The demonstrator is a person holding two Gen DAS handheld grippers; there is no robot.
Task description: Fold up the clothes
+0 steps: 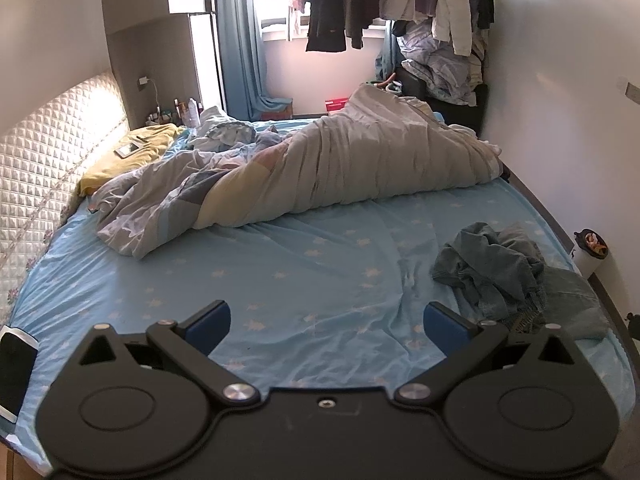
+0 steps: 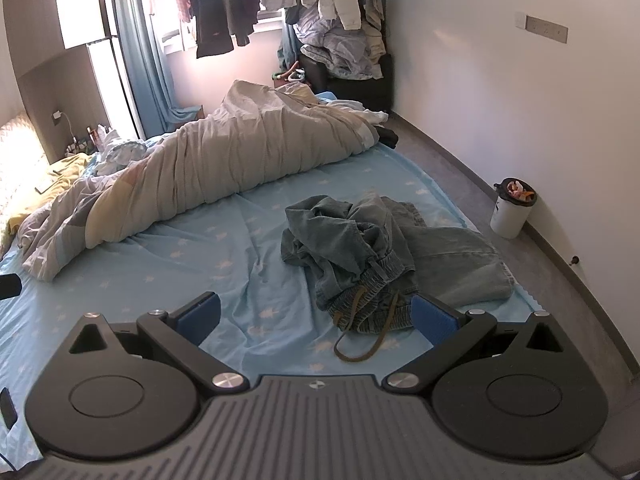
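Garment: crumpled grey-blue denim trousers (image 2: pixel 352 240) w/ elastic ribbed waistband, heaped on the light-blue star-print bedsheet (image 2: pixel 224 248) near the bed's right edge; one leg lies flatter toward that edge.
Cord: olive-brown drawstring (image 2: pixel 360 340) loops loose out of the waistband onto the sheet, just ahead of the right gripper.
Left gripper (image 1: pixel 326 322): jaws fully apart, nothing between them, over bare sheet; trousers off to its right.
Right gripper (image 2: pixel 316 316): jaws wide apart, holds nothing; waistband edge just beside its right blue pad, not pinched.
Risk 1: pads may pinch only the cord, so it would prob. pull out instead of lifting the cloth.
Risk 2: thin, wrinkly sheet could get nipped along w/ the denim.
Risk 3: heap sits near the edge, so a drag might slide it off.
Background: puffy beige-grey quilted duvet (image 2: pixel 224 152), rolled diagonally, well apart.
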